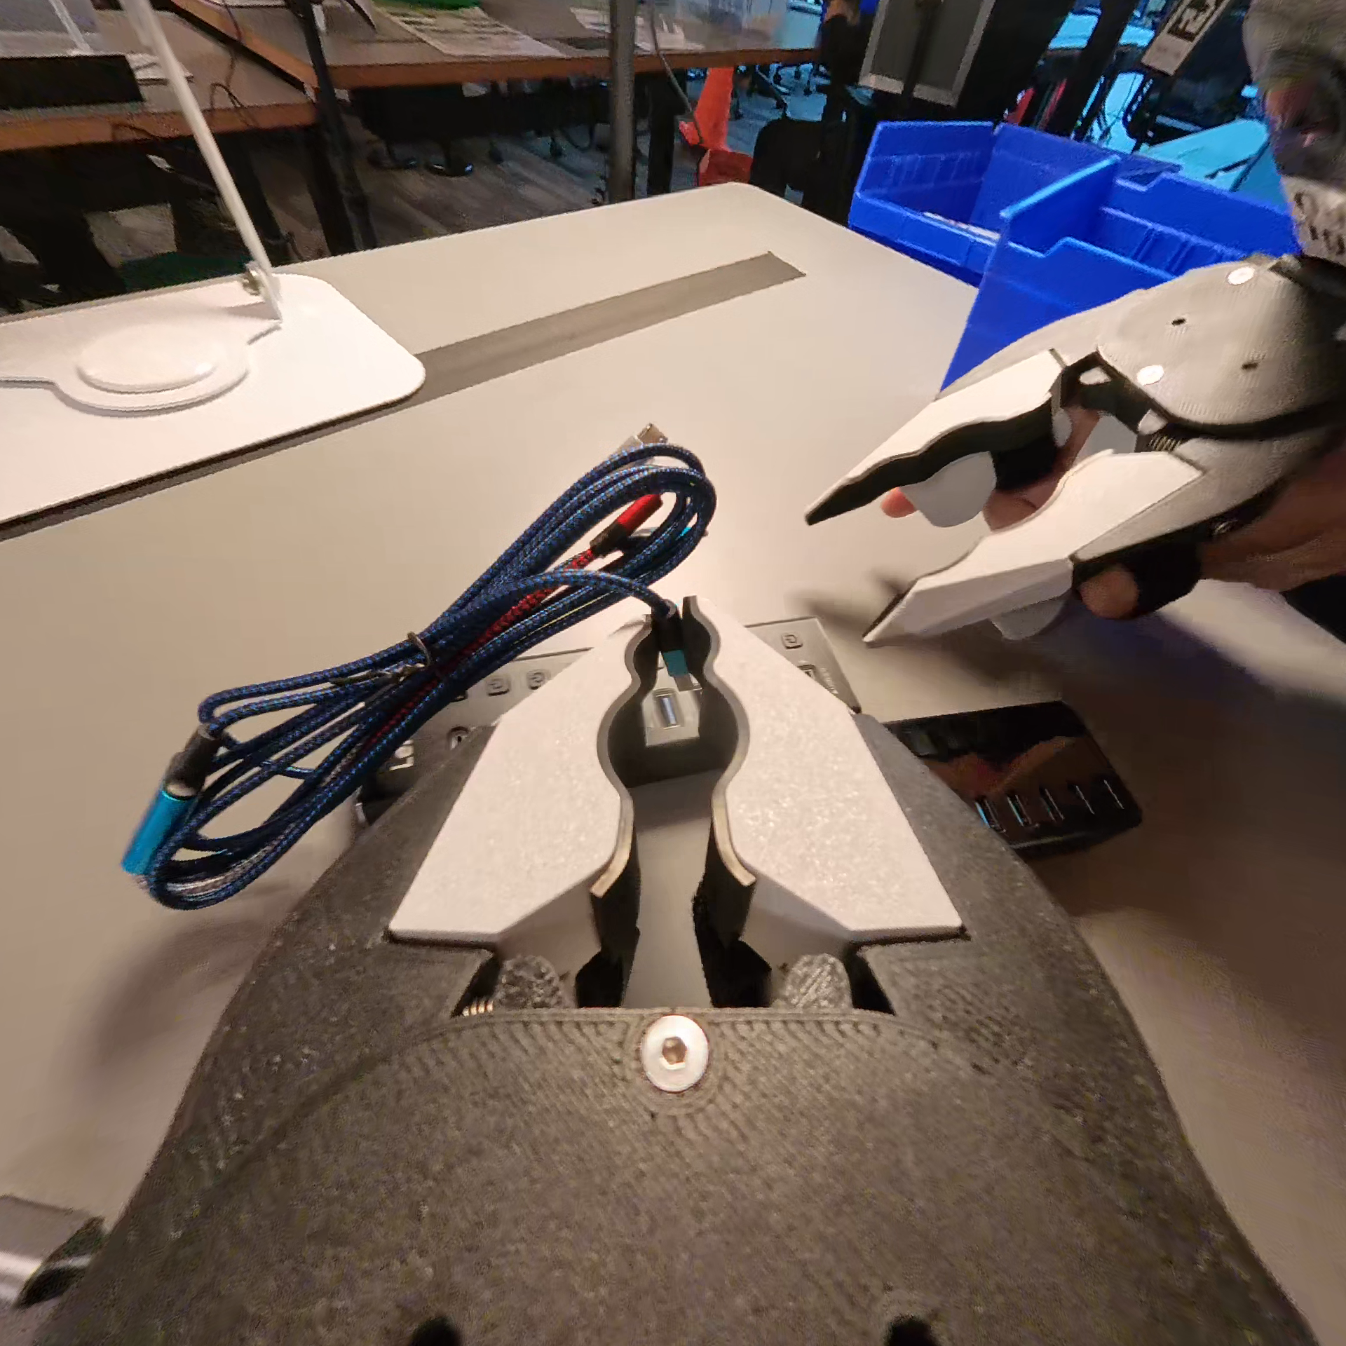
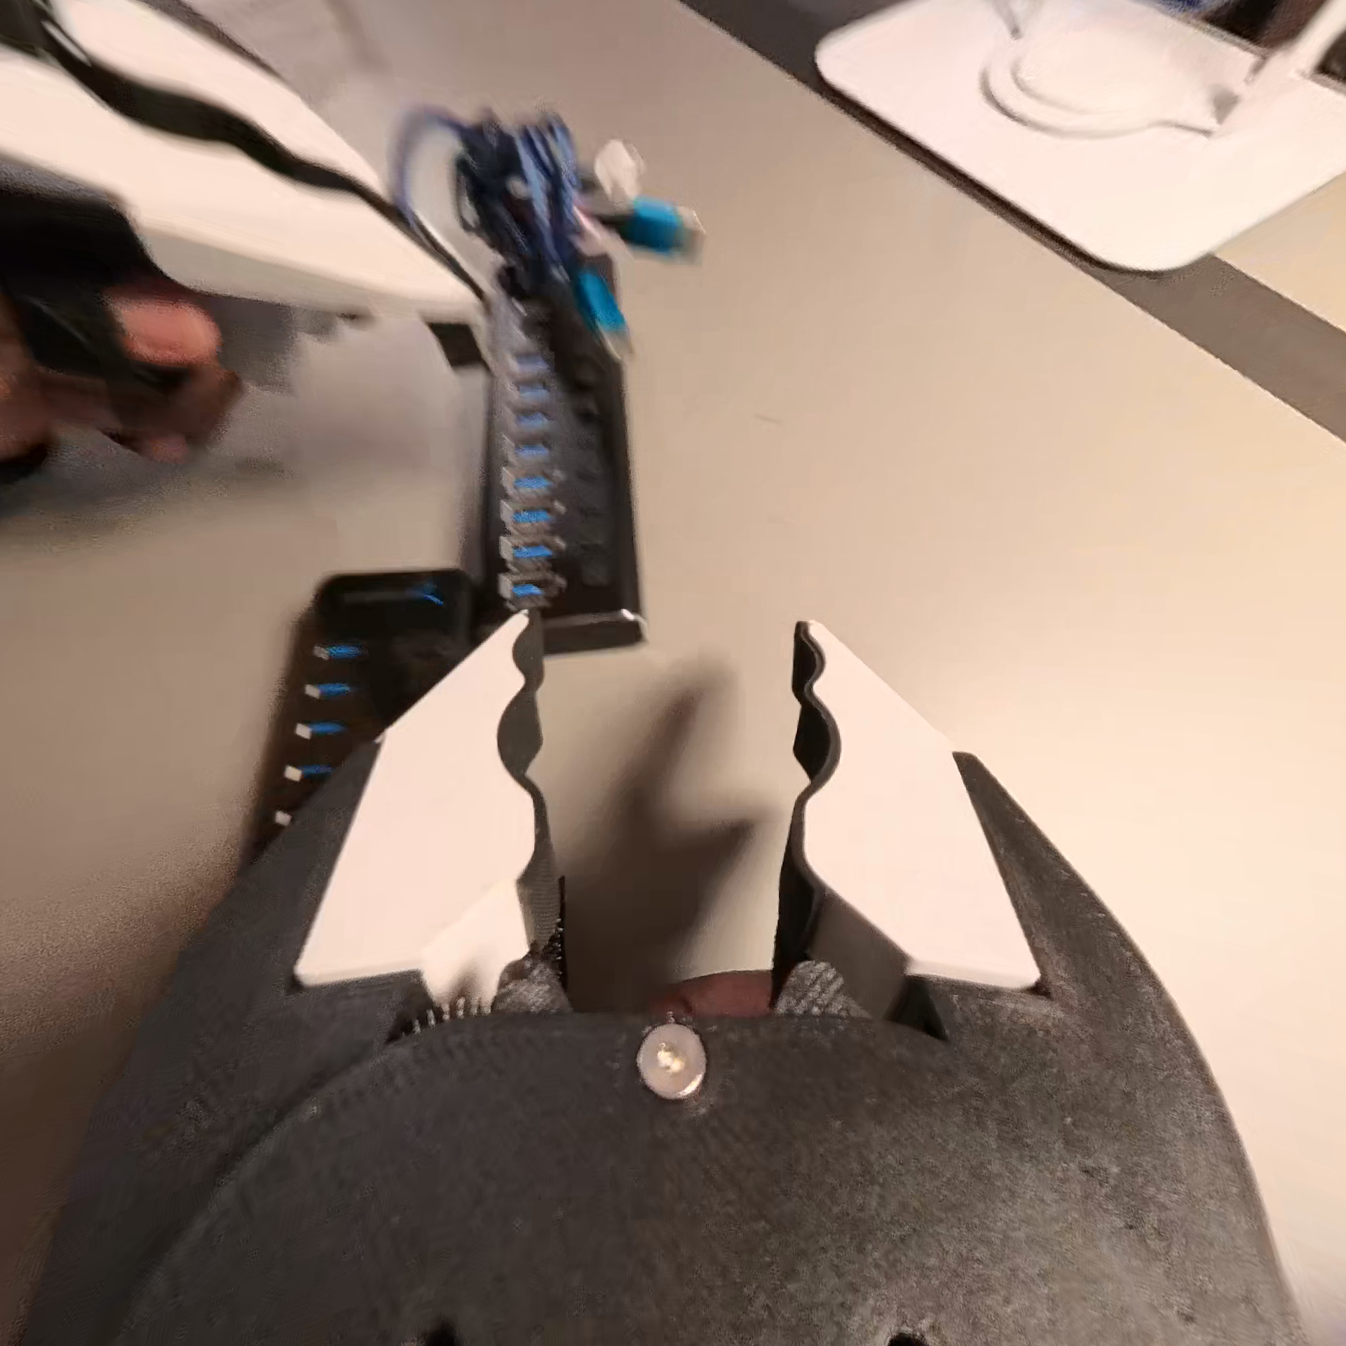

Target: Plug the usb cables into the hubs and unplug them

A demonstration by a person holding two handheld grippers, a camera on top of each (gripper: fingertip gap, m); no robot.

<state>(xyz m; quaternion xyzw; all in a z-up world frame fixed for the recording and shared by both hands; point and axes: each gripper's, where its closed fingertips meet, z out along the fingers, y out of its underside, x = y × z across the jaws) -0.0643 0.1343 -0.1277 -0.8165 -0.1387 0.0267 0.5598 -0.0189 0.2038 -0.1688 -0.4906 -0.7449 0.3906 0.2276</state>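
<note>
My left gripper point(image 1: 674, 619) is shut on the teal USB plug point(image 1: 676, 659) of a blue braided cable point(image 1: 437, 670). It holds the plug tip-down just over a port point(image 1: 666, 710) of the long black hub point(image 1: 808, 644). The bundled cable hangs off to the left with its other teal plug point(image 1: 156, 830); a red cable point(image 1: 626, 524) lies in the bundle. My right gripper point(image 2: 664, 626), also seen in the left wrist view point(image 1: 837, 575), is open and empty near the long hub's point(image 2: 561, 473) near end. A second, shorter black hub point(image 2: 364, 677) point(image 1: 1020, 779) lies beside it.
A white lamp base point(image 1: 182, 364) point(image 2: 1092, 109) stands at the back of the grey table point(image 1: 728, 379), along a dark strip point(image 1: 619, 313). Blue bins point(image 1: 1056, 218) stand at the back right. The right wrist view is motion-blurred. The tips of one gripper are about 10 cm away from the tips of the other.
</note>
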